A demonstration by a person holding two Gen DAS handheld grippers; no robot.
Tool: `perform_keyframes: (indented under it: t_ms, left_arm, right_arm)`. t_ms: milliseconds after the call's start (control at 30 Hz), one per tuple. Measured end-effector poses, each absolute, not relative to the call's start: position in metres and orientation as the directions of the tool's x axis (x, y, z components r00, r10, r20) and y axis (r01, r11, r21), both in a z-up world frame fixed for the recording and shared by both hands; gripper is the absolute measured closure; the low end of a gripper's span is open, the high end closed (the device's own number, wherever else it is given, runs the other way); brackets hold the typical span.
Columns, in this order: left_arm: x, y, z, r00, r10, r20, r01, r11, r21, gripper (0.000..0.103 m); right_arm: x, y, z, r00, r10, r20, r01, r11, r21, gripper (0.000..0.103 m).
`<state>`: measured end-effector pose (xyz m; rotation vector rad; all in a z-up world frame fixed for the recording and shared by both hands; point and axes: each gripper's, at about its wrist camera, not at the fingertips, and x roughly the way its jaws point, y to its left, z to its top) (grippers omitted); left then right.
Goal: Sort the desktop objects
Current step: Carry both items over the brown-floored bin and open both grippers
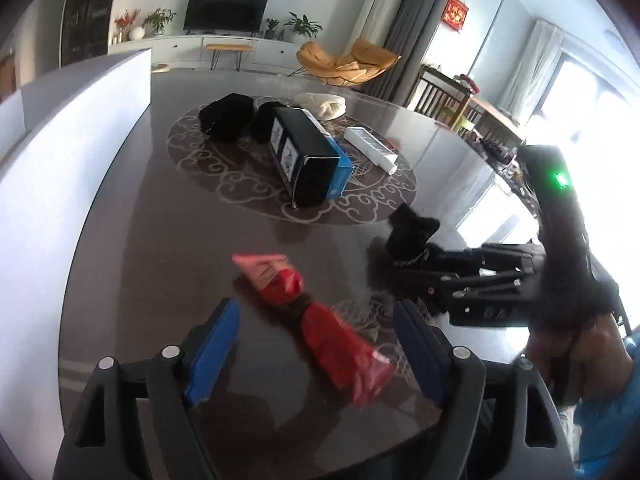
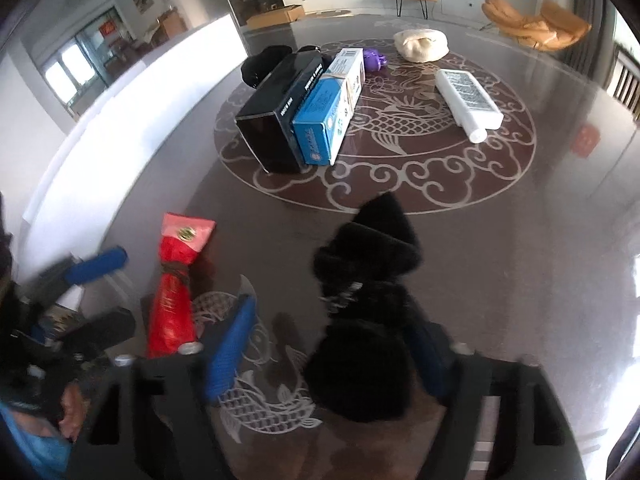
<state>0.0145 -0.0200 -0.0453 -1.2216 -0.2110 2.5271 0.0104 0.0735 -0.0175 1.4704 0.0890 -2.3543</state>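
A red packet [image 1: 316, 312] tied round the middle with brown cord lies on the dark table, between the blue pads of my left gripper [image 1: 314, 352], which stands open and clear of it. The packet [image 2: 172, 300] also shows at the lower left of the right wrist view, beside the left gripper [image 2: 100, 296]. A black furry item [image 2: 360, 300] with a small chain lies between the wide jaws of my right gripper [image 2: 328, 354]. It hides most of the right pad, and the left pad [image 2: 232, 352] stands apart from it. From the left wrist view, the furry item [image 1: 412, 236] sits at the right gripper's [image 1: 440, 264] tip.
On the patterned table [image 2: 400, 184] stand a black box [image 2: 276, 120] and a blue box [image 2: 328, 116] side by side. A white bottle [image 2: 468, 96], a cream pouch [image 2: 420, 46], a purple item [image 2: 374, 58] and other black furry things [image 1: 228, 116] lie farther back. A white partition [image 1: 60, 168] runs along the left.
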Motion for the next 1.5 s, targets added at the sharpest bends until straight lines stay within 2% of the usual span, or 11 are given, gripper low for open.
perform_keyframes:
  t_ms: [133, 200, 267, 600, 800, 1033, 1133, 1200, 1267, 1333, 1500]
  left_arm:
    - [-0.005, -0.004, -0.062, -0.546, 0.27, -0.793, -0.167, -0.963, -0.213, 0.023]
    - [-0.006, 0.003, -0.07, -0.559, 0.218, -0.8, -0.166, -0.975, -0.149, 0.033]
    - [-0.001, 0.003, -0.071, -0.58, 0.208, -0.787, -0.183, -0.975, -0.123, 0.086]
    - [0.039, -0.08, 0.014, -0.712, 0.292, -0.639, -0.157, -0.953, -0.261, 0.085]
    - [0.068, -0.191, 0.076, -0.828, 0.093, -0.554, 0.04, -0.974, -0.222, 0.085]
    - [0.044, -0.313, 0.044, -0.728, -0.12, -0.675, 0.28, -0.951, -0.133, 0.085]
    - [0.033, -0.338, 0.023, -0.651, -0.135, -0.747, 0.324, -0.939, -0.113, 0.083]
    - [0.034, -0.345, 0.013, -0.63, -0.144, -0.763, 0.349, -0.93, -0.112, 0.076]
    - [0.039, -0.341, 0.009, -0.64, -0.15, -0.753, 0.355, -0.928, -0.117, 0.035]
    - [0.048, -0.332, 0.013, -0.677, -0.187, -0.711, 0.367, -0.924, -0.107, 0.013]
    - [0.059, -0.293, 0.03, -0.754, -0.164, -0.636, 0.318, -0.938, -0.135, 0.012]
  right_arm:
    - [0.017, 0.079, -0.014, -0.423, -0.24, -0.874, 0.326, -0.94, 0.101, 0.068]
    - [0.021, 0.087, -0.008, -0.443, -0.238, -0.864, 0.312, -0.945, 0.1, 0.068]
    - [0.026, 0.092, -0.001, -0.46, -0.238, -0.855, 0.306, -0.947, 0.098, 0.068]
    - [0.026, 0.054, 0.062, -0.515, -0.415, -0.75, 0.38, -0.895, 0.234, 0.068]
    - [0.017, -0.064, 0.112, -0.423, -0.615, -0.666, 0.587, -0.746, 0.315, 0.068]
    - [0.018, -0.22, 0.115, -0.255, -0.688, -0.68, 0.767, -0.572, 0.291, 0.068]
    - [0.014, -0.26, 0.09, -0.188, -0.643, -0.742, 0.782, -0.556, 0.283, 0.065]
    - [0.009, -0.271, 0.073, -0.16, -0.607, -0.779, 0.769, -0.571, 0.287, 0.043]
    - [0.008, -0.262, 0.073, -0.18, -0.634, -0.752, 0.76, -0.575, 0.303, 0.033]
    - [0.01, -0.247, 0.079, -0.211, -0.668, -0.714, 0.753, -0.577, 0.317, 0.027]
    - [0.011, -0.166, 0.098, -0.444, -0.659, -0.607, 0.674, -0.692, 0.259, 0.003]
